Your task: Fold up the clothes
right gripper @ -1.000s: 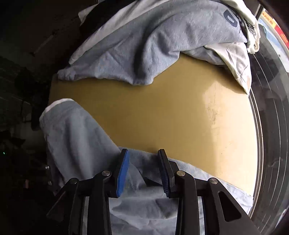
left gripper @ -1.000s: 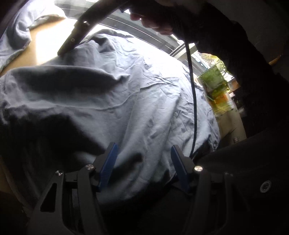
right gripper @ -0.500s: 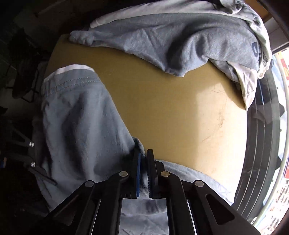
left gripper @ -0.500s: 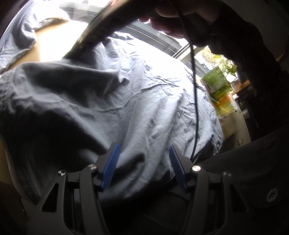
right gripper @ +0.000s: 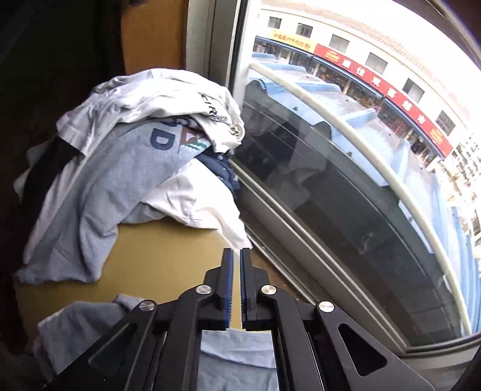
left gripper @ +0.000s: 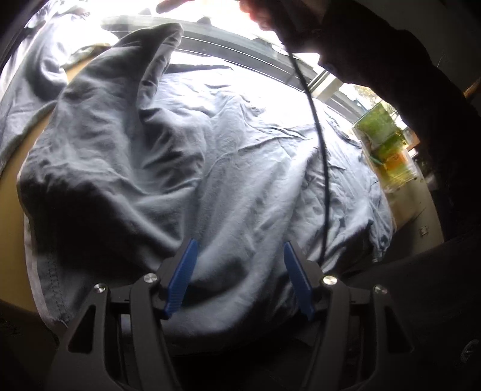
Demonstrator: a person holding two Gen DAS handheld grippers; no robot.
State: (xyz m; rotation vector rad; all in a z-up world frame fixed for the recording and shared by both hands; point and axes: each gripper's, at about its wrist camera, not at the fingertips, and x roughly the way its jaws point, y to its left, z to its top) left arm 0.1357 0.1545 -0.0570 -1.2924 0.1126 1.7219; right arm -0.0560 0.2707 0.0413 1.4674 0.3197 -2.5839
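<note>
Two grippers are shown, one per view. In the left wrist view, the left gripper is held over a light blue shirt that is spread, wrinkled, across the table; its jaws are seen opening, with loose cloth lying between the blue pads and no pressure applied to it. One part of the shirt is raised into a dark peak at the upper left of that view, toward a hand and a dark sleeve at the top edge. A black cable is seen hanging from that hand across the shirt. A green and orange container is placed beyond the shirt's right end. In the right wrist view, the right gripper is shown with its jaws brought together; whether cloth is pinched between them cannot be told, though blue fabric is visible directly beneath the gripper. A pile of clothes is heaped at the table's far end beside the window.
</note>
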